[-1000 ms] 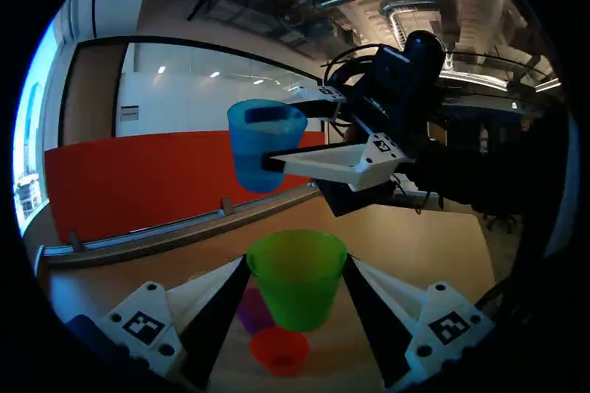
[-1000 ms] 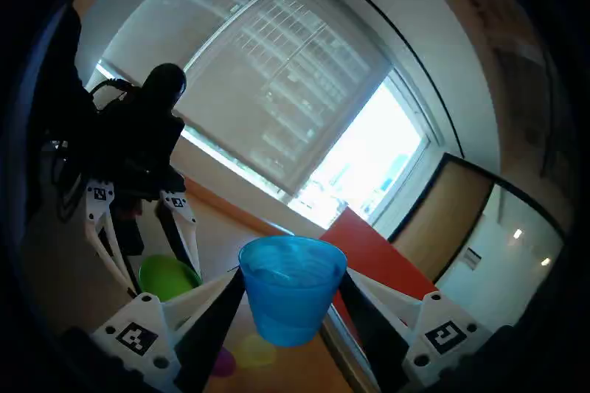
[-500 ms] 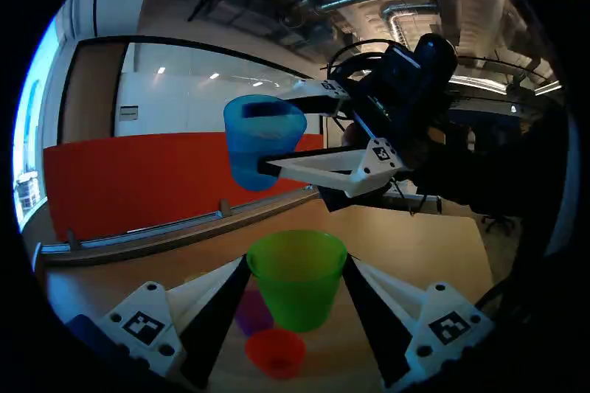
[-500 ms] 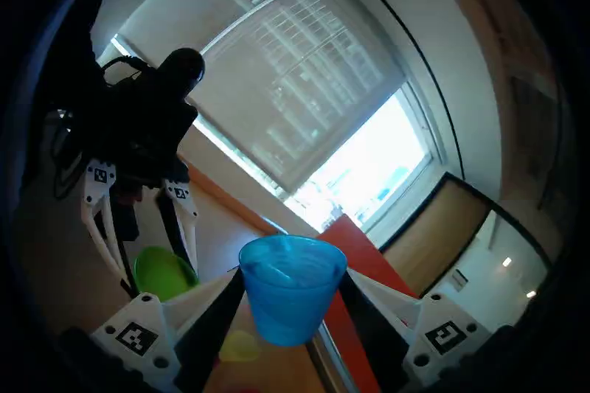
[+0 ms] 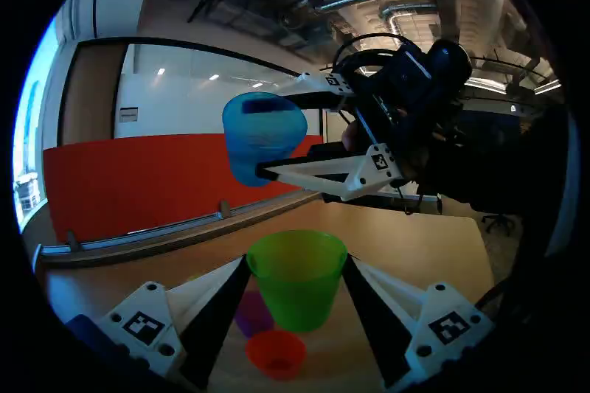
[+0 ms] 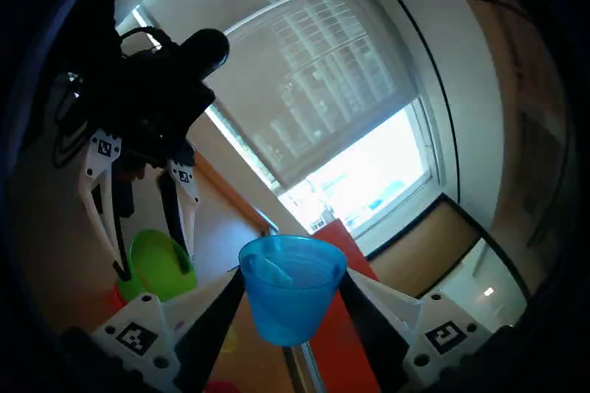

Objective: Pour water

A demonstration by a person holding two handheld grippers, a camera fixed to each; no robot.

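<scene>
In the left gripper view my left gripper [image 5: 297, 282] is shut on a green cup [image 5: 297, 277], held upright above the wooden table [image 5: 413, 238]. Higher up and a little left hangs a blue cup [image 5: 259, 137], tilted over, with my right gripper [image 5: 274, 131] shut on it. In the right gripper view the blue cup [image 6: 291, 298] sits between my right gripper's [image 6: 291, 301] two fingers with water inside. The green cup [image 6: 158, 266] appears lower left there, clamped by the left gripper [image 6: 151, 264].
A small red cup [image 5: 275, 354] and a purple cup [image 5: 253, 312] stand on the table below the green cup. An orange-red partition [image 5: 140, 183] runs along the table's far edge. A large window with blinds [image 6: 324, 113] is behind.
My right gripper has tilted the blue cup further toward the green cup and shifted slightly left. The green cup has stayed still.
</scene>
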